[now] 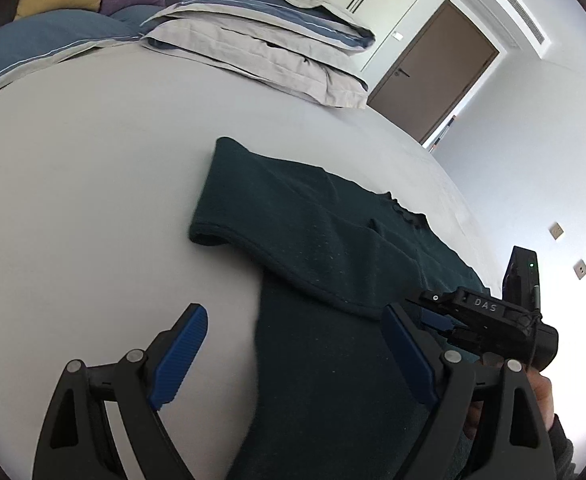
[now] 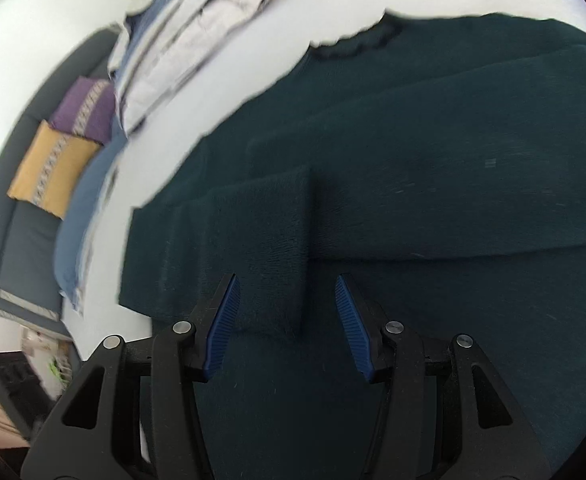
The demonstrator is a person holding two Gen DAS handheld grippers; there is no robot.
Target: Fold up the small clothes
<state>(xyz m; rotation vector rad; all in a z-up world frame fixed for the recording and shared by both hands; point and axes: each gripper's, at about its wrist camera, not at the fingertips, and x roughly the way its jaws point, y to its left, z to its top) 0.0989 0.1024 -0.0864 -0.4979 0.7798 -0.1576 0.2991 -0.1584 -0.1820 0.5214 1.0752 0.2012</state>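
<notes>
A dark green garment [image 1: 293,216] lies flat on the white bed sheet [image 1: 93,180], with one sleeve folded across its body [image 2: 261,240] and its collar [image 2: 357,44] at the far side. My left gripper [image 1: 295,310] hovers over the garment's near left edge. Its jaws stand wide open with nothing gripped. My right gripper [image 2: 285,280] hangs low over the folded sleeve's cuff, with its blue pads [image 2: 225,320] apart and not pressing the cloth. In the left wrist view the right gripper [image 1: 425,312] sits close by at the right, held by a hand [image 1: 541,396].
Stacked pillows [image 1: 261,48] and a blue duvet [image 1: 45,44] lie at the head of the bed. Yellow and purple cushions [image 2: 53,168] rest on a dark sofa beyond. A brown door [image 1: 433,68] and a white wall stand past the bed's right edge.
</notes>
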